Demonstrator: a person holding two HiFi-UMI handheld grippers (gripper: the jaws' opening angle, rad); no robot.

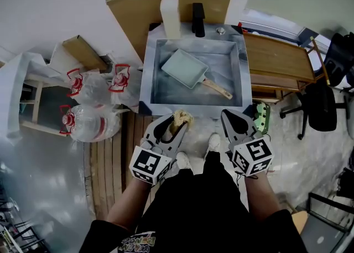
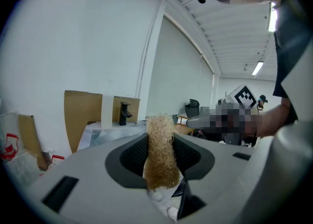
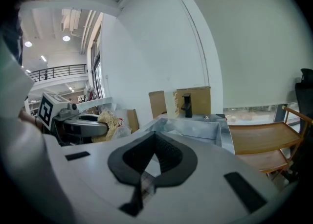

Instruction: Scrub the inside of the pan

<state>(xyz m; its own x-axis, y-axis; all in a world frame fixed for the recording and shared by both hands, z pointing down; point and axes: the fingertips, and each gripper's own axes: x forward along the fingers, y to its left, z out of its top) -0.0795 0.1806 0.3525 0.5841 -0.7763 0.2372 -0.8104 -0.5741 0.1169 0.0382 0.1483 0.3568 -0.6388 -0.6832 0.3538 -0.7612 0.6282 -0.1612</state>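
A pale green rectangular pan (image 1: pixel 186 68) with a wooden handle (image 1: pixel 218 89) lies in the steel sink (image 1: pixel 150 78), tilted toward the back left. My left gripper (image 1: pixel 178 123) is shut on a tan fibrous scrubber (image 1: pixel 182 117), held just in front of the sink's near edge. That scrubber (image 2: pixel 160 150) stands upright between the left jaws. My right gripper (image 1: pixel 239 118) hovers beside it at the sink's near right corner, shut with nothing between its jaws (image 3: pixel 155 158). The left gripper (image 3: pixel 83 124) with its scrubber shows in the right gripper view.
A white bottle (image 1: pixel 170 14) and a black tap (image 1: pixel 198 19) stand at the sink's back rim. Large water bottles (image 1: pixel 88 119) lie on the left. A wooden rack (image 1: pixel 279 58) and office chairs (image 1: pixel 319 105) are at the right. A green object (image 1: pixel 261 117) sits by the right gripper.
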